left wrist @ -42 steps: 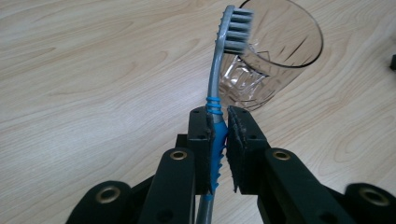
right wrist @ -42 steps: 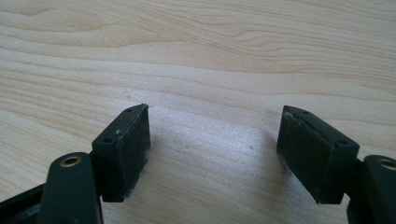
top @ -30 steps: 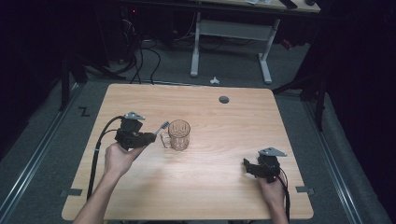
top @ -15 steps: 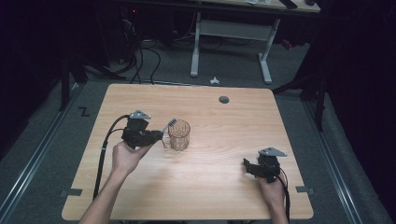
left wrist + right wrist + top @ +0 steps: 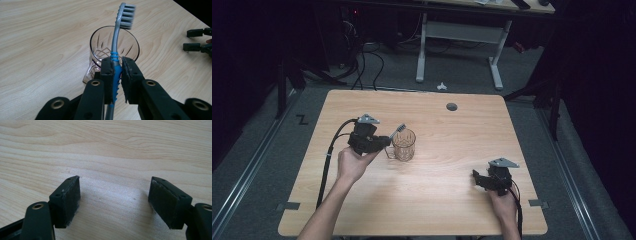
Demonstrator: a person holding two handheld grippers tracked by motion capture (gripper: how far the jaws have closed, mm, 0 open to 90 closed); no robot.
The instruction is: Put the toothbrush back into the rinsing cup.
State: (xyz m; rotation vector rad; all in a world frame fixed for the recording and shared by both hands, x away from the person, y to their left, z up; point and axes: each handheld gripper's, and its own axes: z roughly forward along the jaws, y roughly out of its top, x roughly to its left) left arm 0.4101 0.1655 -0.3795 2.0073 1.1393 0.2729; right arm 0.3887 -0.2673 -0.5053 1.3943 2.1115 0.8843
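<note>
Toothbrush (image 5: 115,53) sits clamped by its blue grip in my left hand-held gripper (image 5: 116,72), bristles up, just beside the glass mug (image 5: 404,145) on the surface (image 5: 442,200); dropping it in looks undone; my right hand-held gripper (image 5: 113,200) rests apart, jaws wide, empty.

Tools: two are counted, the left tool (image 5: 384,141) and the right tool (image 5: 477,179), one held in each hand.
Hands: two are seen, the left hand (image 5: 352,165) and the right hand (image 5: 503,204).
Jaws: two are carried by each tool, four in all.
Toothbrushes: one toothbrush (image 5: 117,47), grey with blue grip, is counted.
Glass mugs: one glass mug (image 5: 403,145) is counted on the surface (image 5: 437,210).
Surfaces: one wooden surface is counted.
Round holes: one round hole (image 5: 452,106) is seen in the far part of the surface.
Cables: one cable (image 5: 332,150) is seen trailing from the left tool.
</note>
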